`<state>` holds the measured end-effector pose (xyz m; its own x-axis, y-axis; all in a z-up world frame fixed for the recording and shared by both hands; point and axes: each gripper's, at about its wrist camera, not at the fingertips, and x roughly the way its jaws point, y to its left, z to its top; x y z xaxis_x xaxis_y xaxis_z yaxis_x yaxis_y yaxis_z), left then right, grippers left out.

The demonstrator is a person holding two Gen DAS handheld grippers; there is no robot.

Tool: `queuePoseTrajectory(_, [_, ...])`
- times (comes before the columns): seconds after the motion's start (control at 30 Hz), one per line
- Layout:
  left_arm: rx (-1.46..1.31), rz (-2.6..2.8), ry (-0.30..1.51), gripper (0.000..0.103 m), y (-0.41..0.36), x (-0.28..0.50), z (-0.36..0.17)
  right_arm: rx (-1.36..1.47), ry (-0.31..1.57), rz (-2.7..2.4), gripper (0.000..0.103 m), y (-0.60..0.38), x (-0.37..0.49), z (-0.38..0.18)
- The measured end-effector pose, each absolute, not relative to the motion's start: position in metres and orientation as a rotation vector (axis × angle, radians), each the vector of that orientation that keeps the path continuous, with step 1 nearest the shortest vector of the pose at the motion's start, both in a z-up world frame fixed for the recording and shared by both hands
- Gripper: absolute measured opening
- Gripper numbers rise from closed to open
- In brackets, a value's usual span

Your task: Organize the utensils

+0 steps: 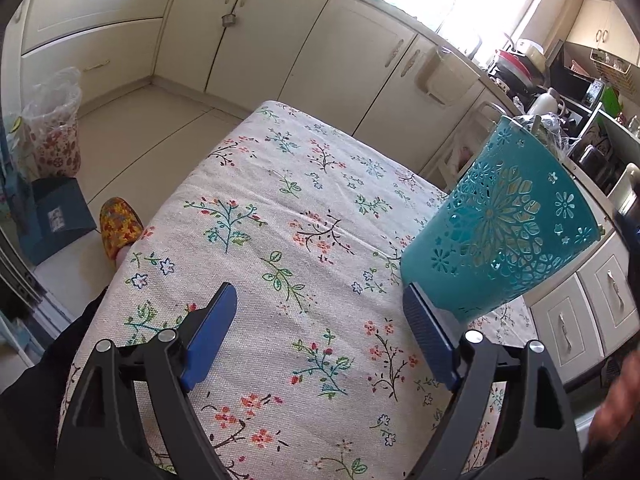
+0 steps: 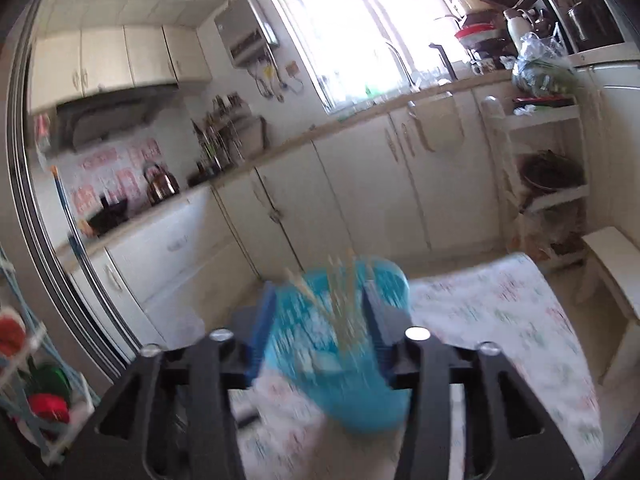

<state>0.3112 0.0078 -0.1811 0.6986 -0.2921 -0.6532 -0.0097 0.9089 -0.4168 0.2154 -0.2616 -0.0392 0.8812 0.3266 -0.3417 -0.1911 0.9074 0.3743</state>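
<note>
A teal cut-out utensil holder [image 1: 504, 232] stands on the floral tablecloth [image 1: 280, 220] at the right of the left wrist view. Its base sits just beside the right fingertip of my left gripper [image 1: 320, 288]. That gripper is open wide over bare cloth, with nothing between its blue pads. The right wrist view is blurred. In it the teal holder [image 2: 352, 400] sits right ahead of my right gripper [image 2: 319, 286], and several pale chopsticks [image 2: 344, 320] stick up out of it between the fingers. The jaws stand apart, and the pads do not press on the sticks.
Left of the table, a lined bin [image 1: 52, 136], a blue box [image 1: 56, 216] and a person's floral slipper [image 1: 120, 226] are on the floor. Cream cabinets [image 1: 256, 40] run behind. A white shelf cart [image 2: 540, 160] and a white stool [image 2: 616, 264] stand by the table's far right.
</note>
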Motion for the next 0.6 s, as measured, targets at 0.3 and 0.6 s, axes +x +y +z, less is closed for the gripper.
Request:
queuePoseTrajectory(0.3, [-0.235, -0.090, 0.780, 0.092, -0.009, 0.290, -0.159, 0.226, 0.794, 0.108, 0.076, -0.249, 0.161, -0.142])
queuePoseTrajectory(0.6, [-0.142, -0.076, 0.726, 0.095, -0.010, 0.235, -0.106, 0.240, 0.768, 0.080, 0.092, -0.251, 0.136, -0.114])
